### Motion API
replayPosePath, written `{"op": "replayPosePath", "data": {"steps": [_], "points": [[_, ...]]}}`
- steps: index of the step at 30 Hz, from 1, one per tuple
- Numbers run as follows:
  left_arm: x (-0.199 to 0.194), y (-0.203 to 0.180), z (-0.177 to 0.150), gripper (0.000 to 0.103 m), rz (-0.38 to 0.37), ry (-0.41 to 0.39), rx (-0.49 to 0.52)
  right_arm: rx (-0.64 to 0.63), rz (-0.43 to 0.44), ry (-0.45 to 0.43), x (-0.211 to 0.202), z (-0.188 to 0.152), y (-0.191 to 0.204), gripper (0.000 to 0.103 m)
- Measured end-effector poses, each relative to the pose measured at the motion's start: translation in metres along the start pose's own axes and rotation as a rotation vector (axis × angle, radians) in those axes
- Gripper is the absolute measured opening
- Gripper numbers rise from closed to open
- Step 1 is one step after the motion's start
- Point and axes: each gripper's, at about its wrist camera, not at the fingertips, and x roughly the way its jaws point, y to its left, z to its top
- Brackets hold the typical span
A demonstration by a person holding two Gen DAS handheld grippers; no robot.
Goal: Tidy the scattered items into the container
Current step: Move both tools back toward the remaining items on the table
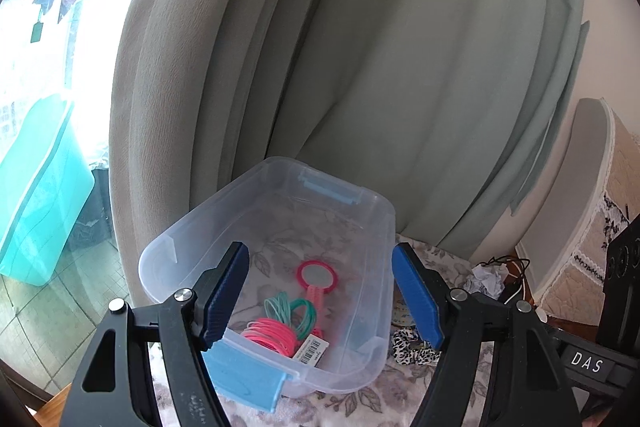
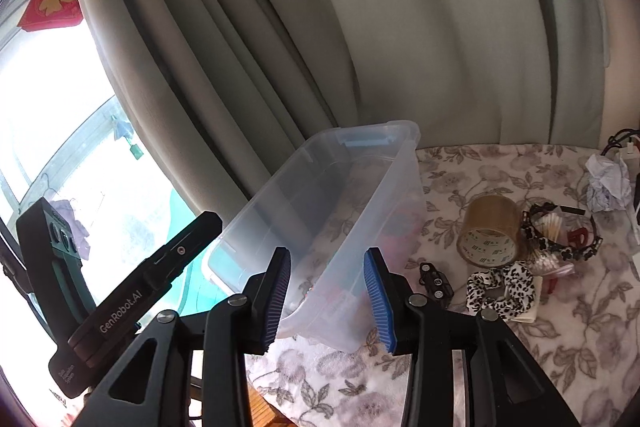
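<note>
The left gripper (image 1: 320, 295) hangs with its blue-padded jaws spread wide above a clear plastic storage box (image 1: 362, 223) with blue latches, standing on a grey floral cloth (image 1: 360, 399). Inside lie a bundle of pink and green hair ties (image 1: 280, 327) and a small pink round-framed mirror (image 1: 318, 277). A crumpled white paper ball (image 1: 486, 281) sits to the right, outside the box.

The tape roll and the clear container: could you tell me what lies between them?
Only bare floral cloth between the tape roll and the container, in the right wrist view.
</note>
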Motion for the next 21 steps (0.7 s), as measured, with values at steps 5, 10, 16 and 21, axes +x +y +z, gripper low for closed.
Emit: {"op": "replayPosePath", "data": {"steps": [5, 10, 16, 21], "points": [[-0.016, -0.031, 0.001, 0.075, -0.030, -0.012, 0.062, 0.050, -0.014, -0.073, -0.038, -0.002, -0.018, 0.042], [-0.019, -0.060, -0.004, 0.075, -0.062, -0.004, 0.114, 0.094, -0.026, -0.142, -0.073, -0.006, -0.038, 0.043], [-0.015, -0.092, -0.016, 0.075, -0.094, 0.034, 0.167, 0.175, -0.066, -0.215, -0.112, -0.012, -0.076, 0.045], [-0.007, -0.116, -0.030, 0.075, -0.108, 0.076, 0.224, 0.258, -0.100, -0.244, -0.131, -0.020, -0.109, 0.049]]}}
